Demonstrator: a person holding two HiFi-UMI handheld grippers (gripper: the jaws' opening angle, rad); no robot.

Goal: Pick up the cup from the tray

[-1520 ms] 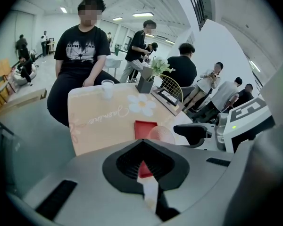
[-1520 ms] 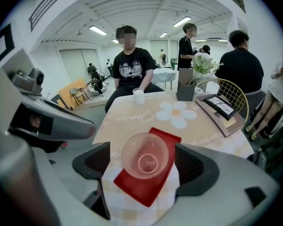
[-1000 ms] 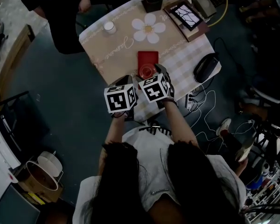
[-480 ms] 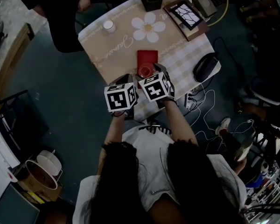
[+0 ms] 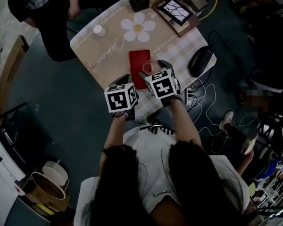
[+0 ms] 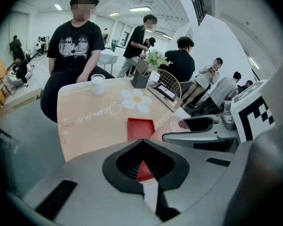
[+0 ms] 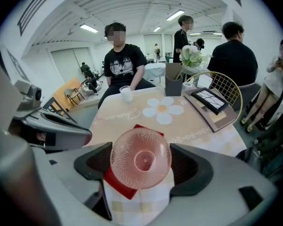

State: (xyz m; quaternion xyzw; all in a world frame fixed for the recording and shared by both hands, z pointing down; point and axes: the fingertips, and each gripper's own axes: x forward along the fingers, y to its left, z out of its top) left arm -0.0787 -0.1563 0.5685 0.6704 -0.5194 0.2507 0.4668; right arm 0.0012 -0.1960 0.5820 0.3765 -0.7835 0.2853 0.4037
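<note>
A pink dimpled glass cup [image 7: 140,158] lies on its side between the jaws of my right gripper [image 7: 141,163], which is shut on it, with its round end facing the camera. In the head view the cup [image 5: 151,66] hangs over the right near edge of the red tray [image 5: 137,61], which lies flat on the table. Part of the tray [image 7: 117,186] shows under the cup. My left gripper [image 6: 144,144] is shut and holds nothing; it hovers over the table's near edge, left of the tray [image 6: 140,127] and of the cup [image 6: 173,127].
On the tan tablecloth [image 5: 113,46] lie a white flower mat [image 5: 138,27], a white paper cup [image 5: 98,30], a framed picture [image 5: 174,11] and a dark pot [image 5: 137,1]. A person in black [image 5: 42,13] sits at the far side. A black bag [image 5: 200,60] and cables lie to the right.
The head view has swung, so the table sits higher and further left. My right gripper with the cup now stands a little further right against the tray. The left gripper has barely moved.
</note>
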